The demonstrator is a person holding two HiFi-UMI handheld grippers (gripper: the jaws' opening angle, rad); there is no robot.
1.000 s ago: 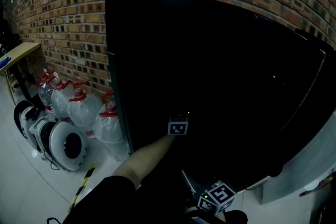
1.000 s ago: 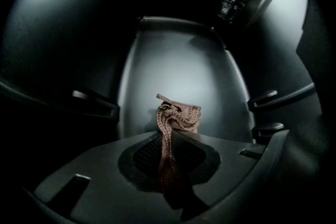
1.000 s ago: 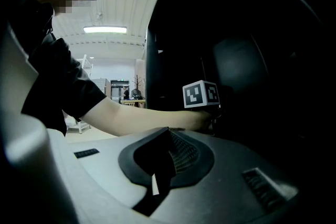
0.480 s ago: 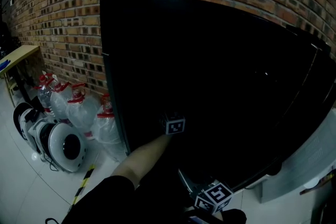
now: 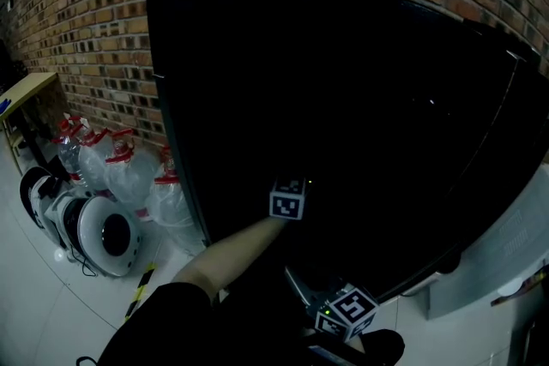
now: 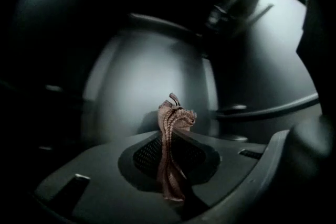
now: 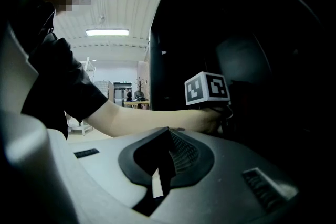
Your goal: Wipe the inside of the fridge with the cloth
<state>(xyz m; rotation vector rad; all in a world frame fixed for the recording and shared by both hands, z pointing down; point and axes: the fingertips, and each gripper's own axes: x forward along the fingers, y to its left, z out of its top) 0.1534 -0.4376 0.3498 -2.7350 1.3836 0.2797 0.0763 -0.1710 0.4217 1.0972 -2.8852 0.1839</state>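
Observation:
A black fridge [image 5: 343, 107] stands against the brick wall, its inside dark in the head view. My left gripper [image 6: 170, 128] is shut on a bunched brown cloth [image 6: 172, 123], held up inside the fridge in front of a pale grey inner wall [image 6: 142, 86] with shelf ledges. In the head view only that gripper's marker cube [image 5: 288, 200] shows, at the end of a bare forearm reaching into the opening. My right gripper [image 7: 165, 157] is shut with nothing between its jaws; its marker cube [image 5: 347, 310] sits low in front of the fridge.
Several large water bottles [image 5: 129, 176] and a white round appliance [image 5: 99, 234] stand on the floor left of the fridge. A wooden table [image 5: 26, 90] is at the far left. A pale fridge door [image 5: 493, 261] stands open at the right.
The head view has shifted, so the fridge fills more of the picture. The left marker cube sits slightly higher in the opening than before. The right cube has stayed low.

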